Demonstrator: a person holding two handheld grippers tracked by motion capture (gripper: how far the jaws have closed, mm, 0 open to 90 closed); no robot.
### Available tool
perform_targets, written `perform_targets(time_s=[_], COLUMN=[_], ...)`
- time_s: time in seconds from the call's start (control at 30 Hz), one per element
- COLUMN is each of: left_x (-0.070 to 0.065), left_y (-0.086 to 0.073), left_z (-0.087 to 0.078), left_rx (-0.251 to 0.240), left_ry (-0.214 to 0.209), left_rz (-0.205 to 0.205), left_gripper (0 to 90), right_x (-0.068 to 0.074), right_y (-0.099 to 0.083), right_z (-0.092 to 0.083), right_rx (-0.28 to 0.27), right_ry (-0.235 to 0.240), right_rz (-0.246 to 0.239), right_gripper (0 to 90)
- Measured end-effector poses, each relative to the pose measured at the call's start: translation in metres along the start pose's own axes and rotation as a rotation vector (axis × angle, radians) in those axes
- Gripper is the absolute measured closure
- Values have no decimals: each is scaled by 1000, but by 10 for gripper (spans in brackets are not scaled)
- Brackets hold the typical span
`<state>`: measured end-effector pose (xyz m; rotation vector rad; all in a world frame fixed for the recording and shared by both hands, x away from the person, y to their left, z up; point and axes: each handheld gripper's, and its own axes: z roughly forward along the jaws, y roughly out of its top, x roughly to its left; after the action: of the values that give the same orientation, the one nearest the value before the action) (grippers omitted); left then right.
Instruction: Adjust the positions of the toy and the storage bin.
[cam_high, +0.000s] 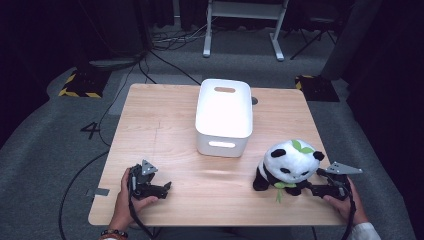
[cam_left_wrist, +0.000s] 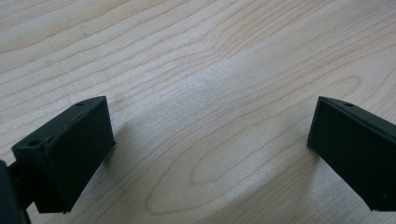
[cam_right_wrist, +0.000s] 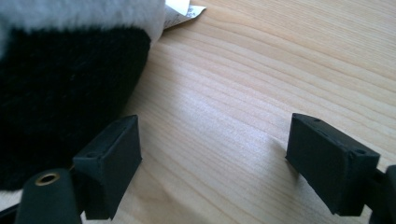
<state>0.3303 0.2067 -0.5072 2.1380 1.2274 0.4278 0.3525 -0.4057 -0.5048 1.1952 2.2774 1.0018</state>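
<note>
- The left gripper (cam_left_wrist: 210, 154) rested low over the bare wooden table (cam_high: 165, 120), its jaws spread wide with nothing between them.
- The right gripper (cam_right_wrist: 212, 163) also stood with jaws wide apart, one jaw just beside the black fur of a plush panda (cam_right_wrist: 60, 88).
- In the high view, the panda (cam_high: 287, 165) sat near the table's front right, just left of the right gripper (cam_high: 320, 189).
- A white bin (cam_high: 223, 117) stood mid-table, well apart from the left gripper (cam_high: 162, 189).

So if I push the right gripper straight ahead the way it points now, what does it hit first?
Probably the panda plush. The right gripper points at it, jaws open, and its own view shows black fur close beside one jaw, bare table between them. It may only graze it.
</note>
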Motion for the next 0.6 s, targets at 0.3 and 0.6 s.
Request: perform_targets(time_s=[0.3,0.6], left_x=[0,0], left_y=[0,-1], left_z=[0,0], left_rx=[0,1], left_ry=[0,0], left_rz=[-2,-1], left_gripper=[5,5], right_x=[3,18], right_y=[0,7], right_z=[-11,-21], right_rx=[-24,-57], right_ry=[58,107], right_rz=[-48,-109], right_gripper=[200,197])
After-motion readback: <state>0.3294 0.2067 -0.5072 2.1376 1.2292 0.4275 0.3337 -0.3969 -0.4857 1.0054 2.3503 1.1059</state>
